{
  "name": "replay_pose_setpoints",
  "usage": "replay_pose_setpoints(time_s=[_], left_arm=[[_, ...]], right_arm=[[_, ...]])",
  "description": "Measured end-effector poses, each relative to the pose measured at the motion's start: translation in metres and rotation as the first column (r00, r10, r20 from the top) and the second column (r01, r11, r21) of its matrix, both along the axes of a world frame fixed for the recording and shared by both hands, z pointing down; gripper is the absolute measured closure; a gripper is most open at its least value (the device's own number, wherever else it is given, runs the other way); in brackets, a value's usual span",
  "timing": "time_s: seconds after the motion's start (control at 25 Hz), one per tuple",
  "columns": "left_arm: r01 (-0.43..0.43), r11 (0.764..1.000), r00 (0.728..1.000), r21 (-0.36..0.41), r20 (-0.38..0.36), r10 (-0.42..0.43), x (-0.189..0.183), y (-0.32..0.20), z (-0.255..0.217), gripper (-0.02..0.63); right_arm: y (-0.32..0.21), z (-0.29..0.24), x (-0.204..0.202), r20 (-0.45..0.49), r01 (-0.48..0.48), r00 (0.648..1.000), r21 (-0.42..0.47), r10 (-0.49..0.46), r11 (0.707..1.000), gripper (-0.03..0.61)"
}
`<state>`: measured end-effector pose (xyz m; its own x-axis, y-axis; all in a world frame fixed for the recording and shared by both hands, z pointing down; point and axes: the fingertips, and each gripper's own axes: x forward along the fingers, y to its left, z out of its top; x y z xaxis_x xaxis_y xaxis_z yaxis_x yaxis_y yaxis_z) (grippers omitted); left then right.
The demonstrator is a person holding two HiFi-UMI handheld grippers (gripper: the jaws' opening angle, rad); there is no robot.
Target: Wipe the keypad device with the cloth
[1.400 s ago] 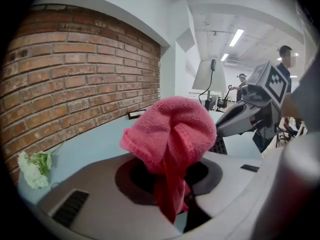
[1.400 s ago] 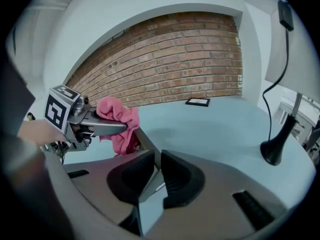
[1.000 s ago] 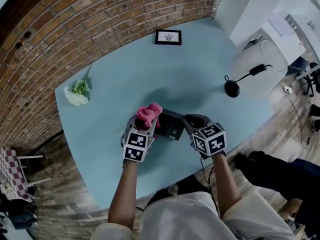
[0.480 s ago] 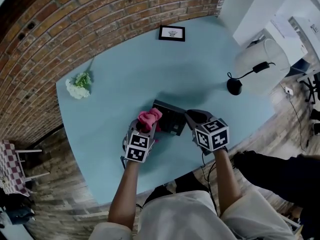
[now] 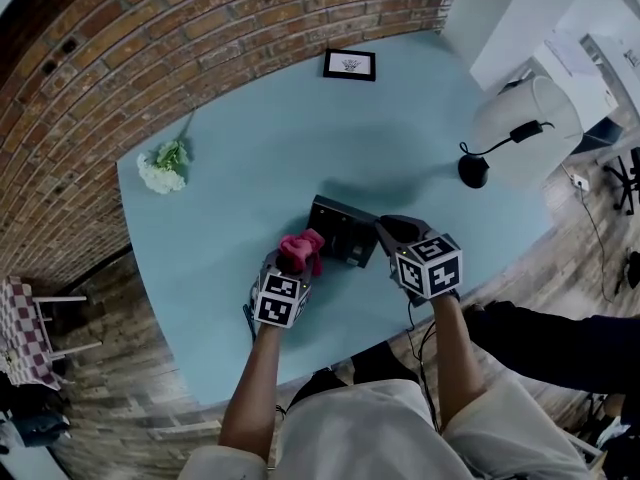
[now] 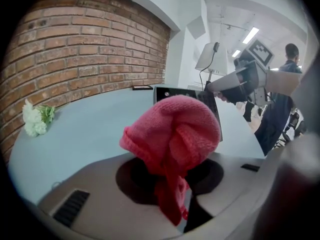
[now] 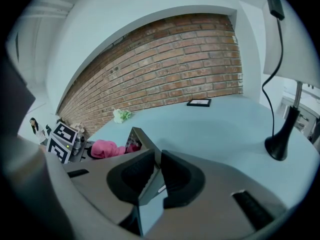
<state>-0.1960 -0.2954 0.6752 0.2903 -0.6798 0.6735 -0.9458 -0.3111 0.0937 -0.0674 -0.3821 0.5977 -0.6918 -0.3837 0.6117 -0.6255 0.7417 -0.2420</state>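
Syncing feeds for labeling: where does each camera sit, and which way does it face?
Head view: person's head, steeply down at table; forearms, left gripper, right gripper show.
Left gripper view: rides left gripper, along jaws shut on cloth, facing keypad device.
Right gripper view: rides right gripper, jaws clamping keypad device, facing brick wall.
Shared: all three show cloth and keypad device.

the head view is dim and greyish, with soft even light on the pale blue table (image 5: 230, 168) and a faint shadow just beyond the keypad device (image 5: 338, 224). both gripper views bulge and curve toward black corners. ceiling strip lights (image 6: 250, 35) glare white in the left one, where the pink cloth (image 6: 175, 129) is sharp and the far room soft.
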Motion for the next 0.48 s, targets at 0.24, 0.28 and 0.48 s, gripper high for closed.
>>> replay_pose_setpoints(time_s=[0.24, 0.28, 0.48], left_arm=[[0.014, 0.999, 0.998, -0.034, -0.053, -0.016, -0.006, 0.009, 0.005, 0.468], [0.024, 0.999, 0.998, -0.027, -0.065, -0.025, -0.009, 0.009, 0.000, 0.469], [0.058, 0.990, 0.985, 0.125, -0.169, -0.037, -0.010, -0.012, -0.066, 0.469]], right_arm=[[-0.001, 0.001, 0.001, -0.002, -0.022, 1.000, 0.007, 0.022, 1.000, 0.506], [-0.001, 0.001, 0.000, -0.002, -0.024, 1.000, 0.006, 0.024, 1.000, 0.506], [0.000, 0.000, 0.001, -0.009, -0.032, 0.999, 0.015, 0.033, 0.999, 0.506]])
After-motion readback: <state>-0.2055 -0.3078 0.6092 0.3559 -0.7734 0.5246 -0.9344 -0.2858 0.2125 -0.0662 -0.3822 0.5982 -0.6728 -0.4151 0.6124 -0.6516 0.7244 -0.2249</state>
